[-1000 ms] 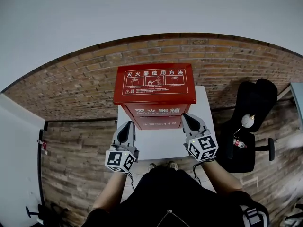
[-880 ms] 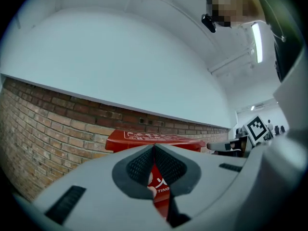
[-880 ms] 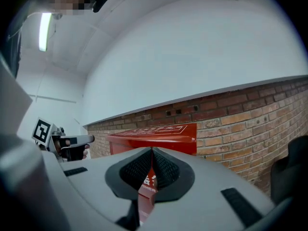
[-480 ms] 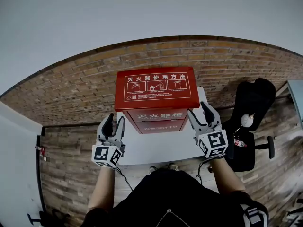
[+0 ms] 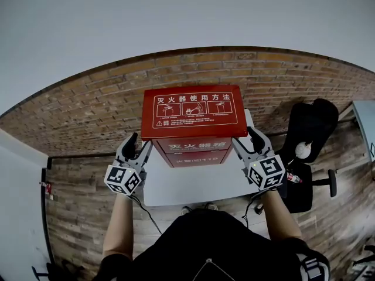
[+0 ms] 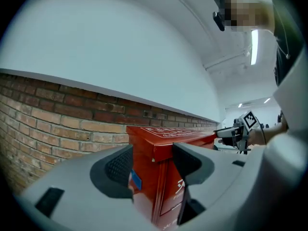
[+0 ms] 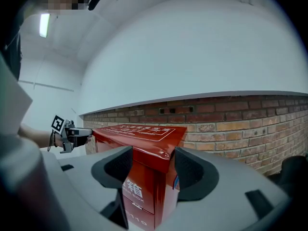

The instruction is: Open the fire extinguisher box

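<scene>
We're seeing the box (image 5: 193,150) standing upright on the white table (image 5: 193,186), back toward the brick wall (image 5: 88,107). Its lid (image 5: 193,111) is lying shut, instruction label facing up.

We're holding one gripper at each front corner, both roughly level.

Left gripper (image 5: 136,143) is sitting at the box's left side, tips just under the lid edge. Its jaws have just been opening and are standing wide apart. The lid's left corner is showing in the gap, and the pads aren't clamping on it.

Right gripper (image 5: 246,137) is mirroring that on the right. Its jaws have also just been opening and are spread wide, with the lid's right corner in the gap, unclamped.

Neither one is gripping anything.

A black chair (image 5: 313,133) is standing right of the table, well apart from the box.
</scene>
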`<state>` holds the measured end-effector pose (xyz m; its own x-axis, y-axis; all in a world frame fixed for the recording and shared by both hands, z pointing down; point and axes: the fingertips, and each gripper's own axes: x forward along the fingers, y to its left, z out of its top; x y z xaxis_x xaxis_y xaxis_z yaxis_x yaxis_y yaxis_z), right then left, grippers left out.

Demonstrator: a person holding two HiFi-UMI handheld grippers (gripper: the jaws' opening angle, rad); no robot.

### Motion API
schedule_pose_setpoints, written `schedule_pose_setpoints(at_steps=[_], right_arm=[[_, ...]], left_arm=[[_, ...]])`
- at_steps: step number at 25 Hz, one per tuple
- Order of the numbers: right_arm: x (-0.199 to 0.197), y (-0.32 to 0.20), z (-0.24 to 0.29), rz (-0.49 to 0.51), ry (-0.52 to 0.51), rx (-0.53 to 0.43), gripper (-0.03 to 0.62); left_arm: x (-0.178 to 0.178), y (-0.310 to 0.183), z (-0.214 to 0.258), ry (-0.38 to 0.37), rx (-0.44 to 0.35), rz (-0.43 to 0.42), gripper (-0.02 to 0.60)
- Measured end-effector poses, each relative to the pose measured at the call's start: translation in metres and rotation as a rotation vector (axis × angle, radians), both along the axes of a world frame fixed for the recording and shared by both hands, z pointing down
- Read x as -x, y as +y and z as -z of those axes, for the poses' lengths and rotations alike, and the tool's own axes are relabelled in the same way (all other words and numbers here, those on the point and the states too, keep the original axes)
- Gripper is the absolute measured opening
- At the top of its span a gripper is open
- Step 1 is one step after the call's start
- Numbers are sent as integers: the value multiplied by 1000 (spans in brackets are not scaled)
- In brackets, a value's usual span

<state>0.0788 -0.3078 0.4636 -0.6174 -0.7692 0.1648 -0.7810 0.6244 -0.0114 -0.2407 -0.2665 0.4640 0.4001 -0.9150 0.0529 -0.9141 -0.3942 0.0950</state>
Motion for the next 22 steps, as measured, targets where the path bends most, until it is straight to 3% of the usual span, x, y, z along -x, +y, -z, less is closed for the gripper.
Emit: schedule_pose_setpoints(at_steps=[11, 22], right_arm=[[0, -5, -2, 15, -47, 11, 262], [0, -7, -3, 17, -40, -24, 262]], left_arm=[[-16, -4, -3, -34, -3, -176, 302], [-18, -9, -1, -43, -21, -190, 305]])
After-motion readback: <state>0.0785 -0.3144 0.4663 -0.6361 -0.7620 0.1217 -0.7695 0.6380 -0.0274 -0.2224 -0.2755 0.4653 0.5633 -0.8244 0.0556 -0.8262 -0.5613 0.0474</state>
